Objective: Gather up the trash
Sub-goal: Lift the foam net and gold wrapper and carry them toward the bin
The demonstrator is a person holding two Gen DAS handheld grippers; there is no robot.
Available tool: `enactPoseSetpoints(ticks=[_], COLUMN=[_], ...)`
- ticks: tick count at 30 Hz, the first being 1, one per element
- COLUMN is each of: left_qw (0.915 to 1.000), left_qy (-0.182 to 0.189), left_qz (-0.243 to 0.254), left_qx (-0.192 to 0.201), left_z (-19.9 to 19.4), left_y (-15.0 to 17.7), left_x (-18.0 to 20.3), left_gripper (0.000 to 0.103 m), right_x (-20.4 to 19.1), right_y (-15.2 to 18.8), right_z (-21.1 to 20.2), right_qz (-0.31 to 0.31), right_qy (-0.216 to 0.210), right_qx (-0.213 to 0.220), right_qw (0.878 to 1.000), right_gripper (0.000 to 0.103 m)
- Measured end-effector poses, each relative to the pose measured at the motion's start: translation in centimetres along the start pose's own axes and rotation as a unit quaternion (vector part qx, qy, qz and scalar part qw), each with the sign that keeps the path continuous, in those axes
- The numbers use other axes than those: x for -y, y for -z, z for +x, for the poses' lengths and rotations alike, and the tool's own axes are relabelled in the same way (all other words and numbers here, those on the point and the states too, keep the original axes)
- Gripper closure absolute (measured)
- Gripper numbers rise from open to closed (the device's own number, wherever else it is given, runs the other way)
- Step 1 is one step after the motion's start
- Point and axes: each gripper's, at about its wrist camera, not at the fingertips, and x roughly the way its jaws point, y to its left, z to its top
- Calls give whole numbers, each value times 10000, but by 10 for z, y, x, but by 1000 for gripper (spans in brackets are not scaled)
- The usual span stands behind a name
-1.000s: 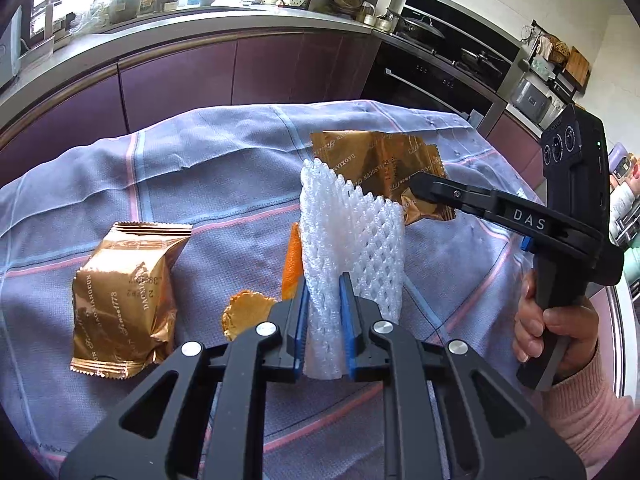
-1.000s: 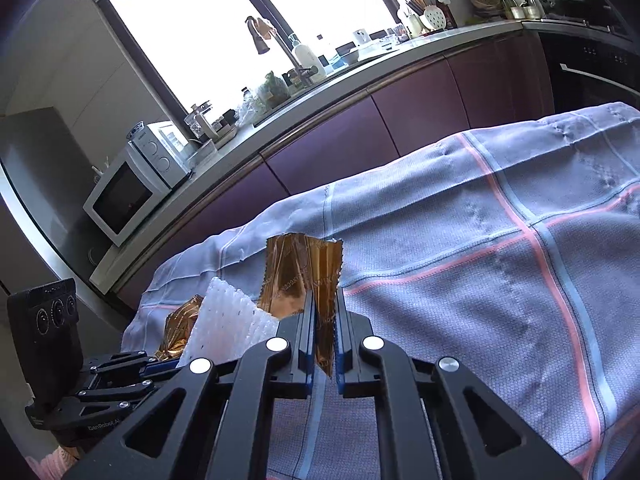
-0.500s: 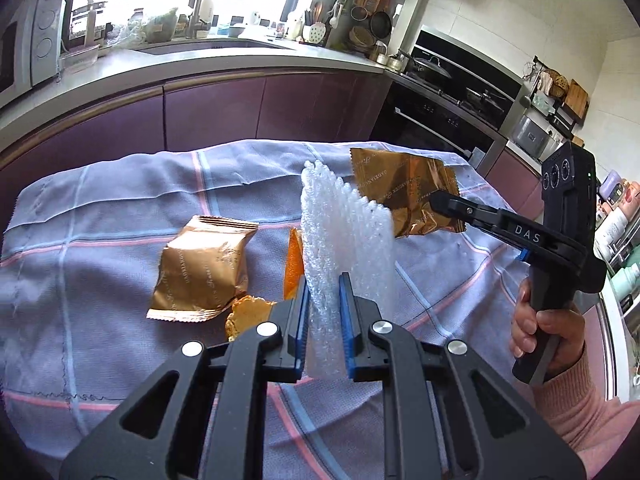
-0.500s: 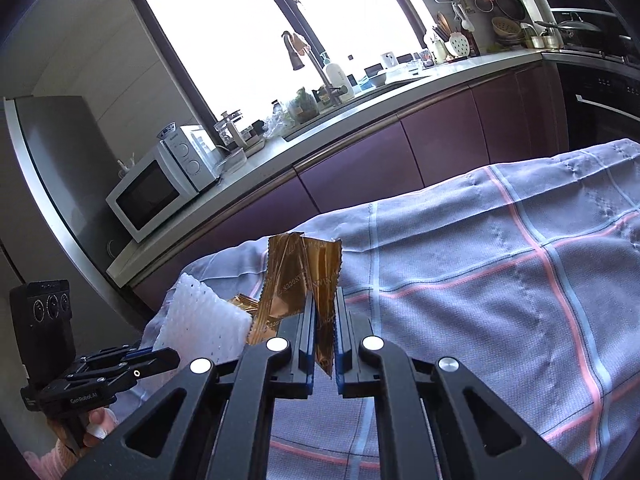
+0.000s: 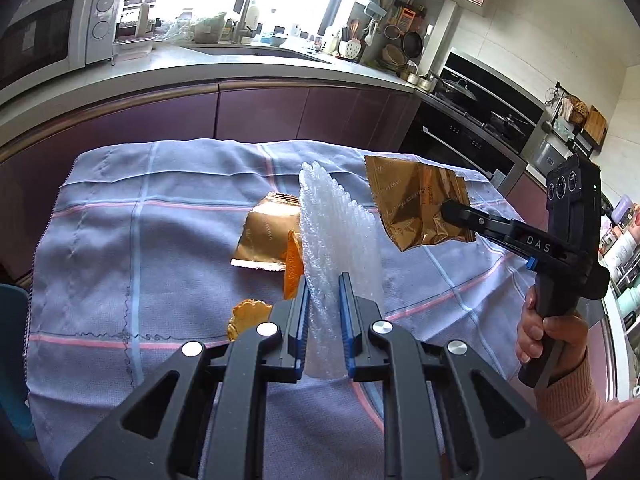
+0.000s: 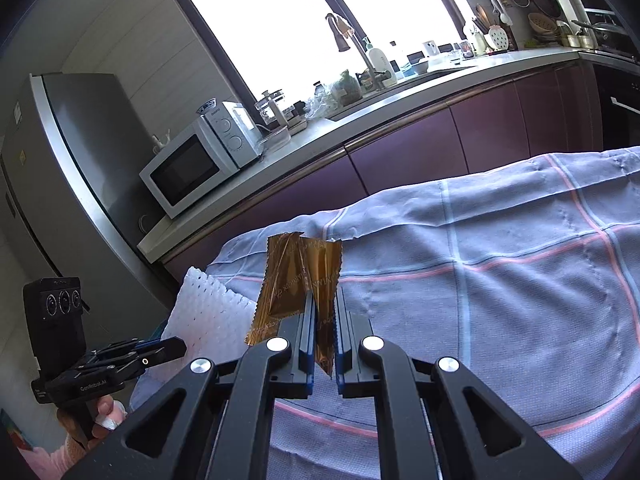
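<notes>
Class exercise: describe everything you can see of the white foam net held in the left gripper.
The white foam net is a soft, translucent mesh sleeve with a bumpy diamond pattern and scalloped top edge. It stands upright, flattened, pinched near its lower end by the left gripper, clear of the checked cloth. In the right wrist view, only the gripper touches it.

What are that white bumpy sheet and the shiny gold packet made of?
The white sheet looks like soft foam netting: matte and slightly translucent, with a regular diamond mesh. The gold packet looks like metallised plastic film, possibly foil: glossy, sharply creased, with zigzag-cut sealed edges. Neither is certain from looks alone.
</notes>
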Motion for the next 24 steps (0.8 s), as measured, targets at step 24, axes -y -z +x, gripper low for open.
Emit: enactPoseSetpoints(ticks=[24], left_qw=[9964], left_qy=[-599], left_qz=[-485], left_qx=[364], left_z=[-67], left_y=[29], left_x=[-49], left_gripper=[89], right_x=[-76], right_y=[18], right_z=[39], right_qz=[-392], right_qy=[-647], right_qx=[-356], right_qw=[9965], right_gripper=[96])
